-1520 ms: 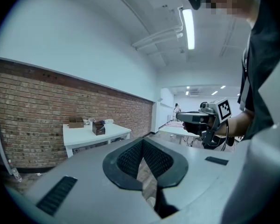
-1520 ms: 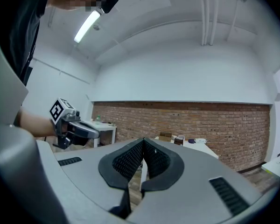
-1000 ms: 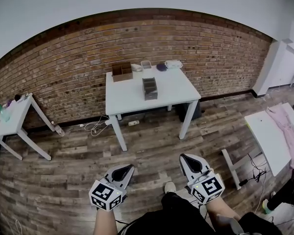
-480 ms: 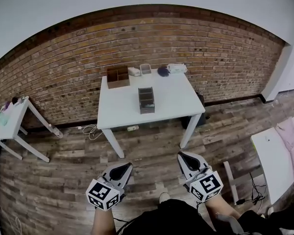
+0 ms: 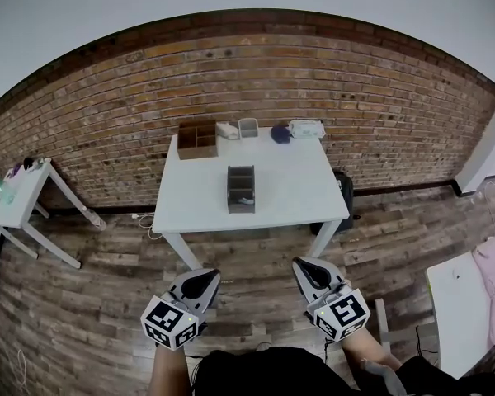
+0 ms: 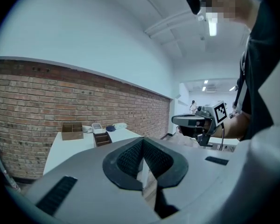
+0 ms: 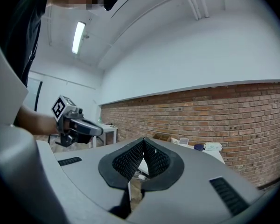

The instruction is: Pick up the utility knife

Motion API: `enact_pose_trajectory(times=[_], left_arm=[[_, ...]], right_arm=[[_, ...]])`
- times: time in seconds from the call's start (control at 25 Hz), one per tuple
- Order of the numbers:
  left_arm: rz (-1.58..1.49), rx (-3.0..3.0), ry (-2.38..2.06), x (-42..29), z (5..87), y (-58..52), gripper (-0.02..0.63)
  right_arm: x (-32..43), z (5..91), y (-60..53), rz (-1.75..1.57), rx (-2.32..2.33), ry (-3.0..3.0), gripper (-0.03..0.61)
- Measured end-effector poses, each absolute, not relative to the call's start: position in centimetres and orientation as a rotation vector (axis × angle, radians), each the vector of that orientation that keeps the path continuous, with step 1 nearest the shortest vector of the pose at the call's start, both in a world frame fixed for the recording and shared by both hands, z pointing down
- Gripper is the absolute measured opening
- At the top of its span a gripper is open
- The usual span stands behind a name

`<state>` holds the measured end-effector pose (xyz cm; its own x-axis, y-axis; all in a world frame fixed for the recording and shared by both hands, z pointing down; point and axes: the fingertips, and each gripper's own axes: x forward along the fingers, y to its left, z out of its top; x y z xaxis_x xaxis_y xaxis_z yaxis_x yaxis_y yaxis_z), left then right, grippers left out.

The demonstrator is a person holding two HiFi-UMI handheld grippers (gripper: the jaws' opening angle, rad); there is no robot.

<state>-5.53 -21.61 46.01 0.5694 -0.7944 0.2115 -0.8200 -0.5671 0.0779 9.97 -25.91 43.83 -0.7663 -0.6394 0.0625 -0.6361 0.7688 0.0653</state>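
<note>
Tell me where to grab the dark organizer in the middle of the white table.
Probably one side wall of the organizer, coming in from above at the table's near edge. Its compartments look open, which leaves thin upright walls that jaws could straddle. It also stands alone with bare tabletop all round it, so nothing blocks that approach.
</note>
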Motion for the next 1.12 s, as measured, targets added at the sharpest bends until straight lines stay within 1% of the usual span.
enact_pose_trajectory(times=[0.16,0.44,0.84,1.12], left_arm=[[0.242,2.611,-1.376,-5.2,46.7,-22.8,-0.005],[0.24,2.56,-1.405,-7.5,48.0,-24.6,-0.005],[0.255,2.644,-1.303,-11.0,48.2,-31.8,-0.005],[0.272,2.7,-1.177,-14.2,48.2,-36.8,-0.005]], right_arm=[[10.0,44.2,-27.6,-0.043,1.017,-2.885,-0.003],[8.2,45.4,-29.8,-0.011,0.958,-2.882,-0.003],[4.0,46.2,-36.0,-0.032,1.013,-2.833,-0.003],[-0.4,46.0,-40.4,-0.057,1.055,-2.756,-0.003]])
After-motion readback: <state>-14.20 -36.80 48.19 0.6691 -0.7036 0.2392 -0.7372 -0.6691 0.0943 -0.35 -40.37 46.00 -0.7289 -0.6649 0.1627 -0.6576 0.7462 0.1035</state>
